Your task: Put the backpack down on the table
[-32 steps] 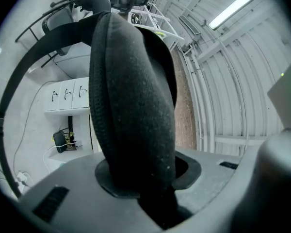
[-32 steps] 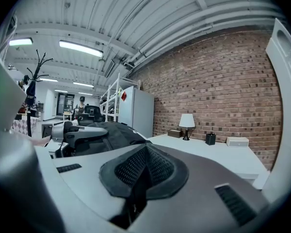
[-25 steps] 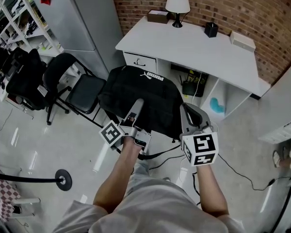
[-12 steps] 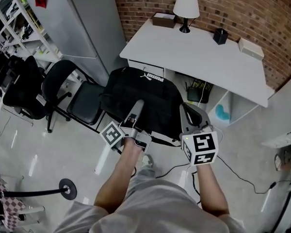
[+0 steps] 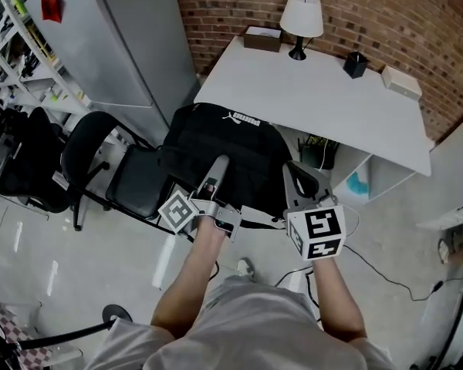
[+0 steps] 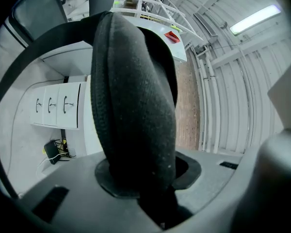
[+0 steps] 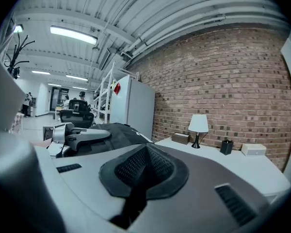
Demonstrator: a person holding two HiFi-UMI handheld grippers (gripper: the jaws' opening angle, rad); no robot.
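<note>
Backpack [image 5: 230, 151]: hangs near the table [image 5: 309, 83] edge, not yet set down.
Left hand-held gripper [image 5: 219, 165]: clamped on padded strap [image 6: 136, 110].
Right hand-held gripper [image 5: 293, 176]: jaws together.

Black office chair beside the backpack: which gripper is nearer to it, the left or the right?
Left. The left gripper sits just right of the chair; the right gripper is farther right, across the backpack.

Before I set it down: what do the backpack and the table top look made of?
Backpack: black woven synthetic fabric, matte; its padded strap shows a nubbly weave up close. Table: smooth white board, probably laminate or painted wood; even, faintly satin surface, no grain.
</note>
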